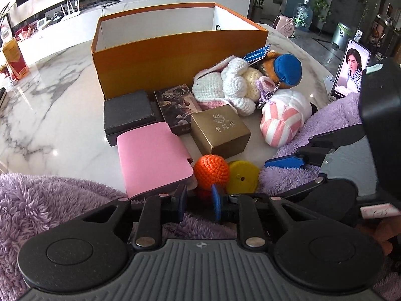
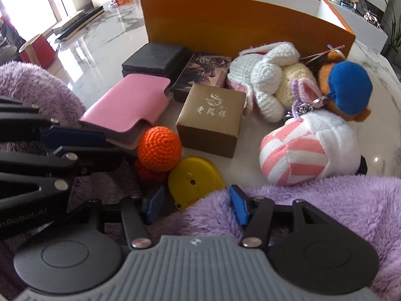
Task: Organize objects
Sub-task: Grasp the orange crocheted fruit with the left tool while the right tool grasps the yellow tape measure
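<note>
I bring my left claw (image 1: 199,205), narrowed but holding nothing, toward the orange ball (image 1: 211,172) beside the pink case (image 1: 153,156) on the marble surface (image 1: 50,115), my right claw (image 2: 194,204) spread around the yellow disc (image 2: 194,184); either could slide away, short of the orange box (image 1: 180,60).

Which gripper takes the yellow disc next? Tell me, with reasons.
Right. The yellow disc lies between the fingers of the right gripper. The left gripper points at the orange crochet ball instead.
</note>
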A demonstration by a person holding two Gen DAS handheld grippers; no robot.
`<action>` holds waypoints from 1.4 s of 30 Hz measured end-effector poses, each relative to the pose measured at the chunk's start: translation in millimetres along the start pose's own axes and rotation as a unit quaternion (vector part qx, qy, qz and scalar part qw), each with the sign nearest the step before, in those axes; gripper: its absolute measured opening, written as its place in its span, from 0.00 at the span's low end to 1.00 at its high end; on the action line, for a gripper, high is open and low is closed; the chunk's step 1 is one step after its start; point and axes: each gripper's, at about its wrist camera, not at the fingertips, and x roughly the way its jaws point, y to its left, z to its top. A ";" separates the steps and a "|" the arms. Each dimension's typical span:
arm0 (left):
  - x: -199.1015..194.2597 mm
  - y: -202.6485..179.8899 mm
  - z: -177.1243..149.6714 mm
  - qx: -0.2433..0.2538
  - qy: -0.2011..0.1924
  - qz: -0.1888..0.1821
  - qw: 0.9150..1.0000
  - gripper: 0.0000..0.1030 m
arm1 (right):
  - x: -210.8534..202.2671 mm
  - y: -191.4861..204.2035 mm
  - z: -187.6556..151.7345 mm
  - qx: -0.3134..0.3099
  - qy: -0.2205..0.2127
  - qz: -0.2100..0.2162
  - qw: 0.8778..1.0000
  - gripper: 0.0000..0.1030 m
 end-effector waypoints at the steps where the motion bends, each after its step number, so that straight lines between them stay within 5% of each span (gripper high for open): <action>1: 0.4 0.8 0.8 0.000 0.000 -0.004 1.000 0.24 | 1.9 3.1 -0.1 -0.013 0.001 -0.005 1.000 0.61; 9: 16.5 2.4 1.9 -0.009 0.029 -0.030 0.999 0.24 | 24.3 9.2 2.2 -0.052 0.011 -0.026 0.998 0.59; 18: 39.5 9.7 7.9 -0.100 0.052 -0.060 0.992 0.49 | 23.5 5.1 1.5 -0.040 0.002 -0.016 0.999 0.56; 26: 55.4 8.9 6.4 -0.083 0.089 -0.037 0.992 0.42 | 22.0 3.8 -3.4 -0.043 -0.002 -0.015 0.999 0.55; 31: 55.5 14.3 7.1 -0.077 0.100 -0.055 0.990 0.42 | 19.9 5.8 -7.5 -0.055 -0.002 -0.018 0.998 0.55; 37: 44.9 24.8 14.5 -0.087 0.104 -0.077 0.988 0.40 | 12.4 -22.7 -3.7 0.026 -0.006 0.043 0.999 0.55; 42: 46.4 24.3 17.0 -0.077 0.112 -0.080 0.987 0.40 | 10.5 -19.2 -4.8 0.016 -0.001 0.037 0.999 0.54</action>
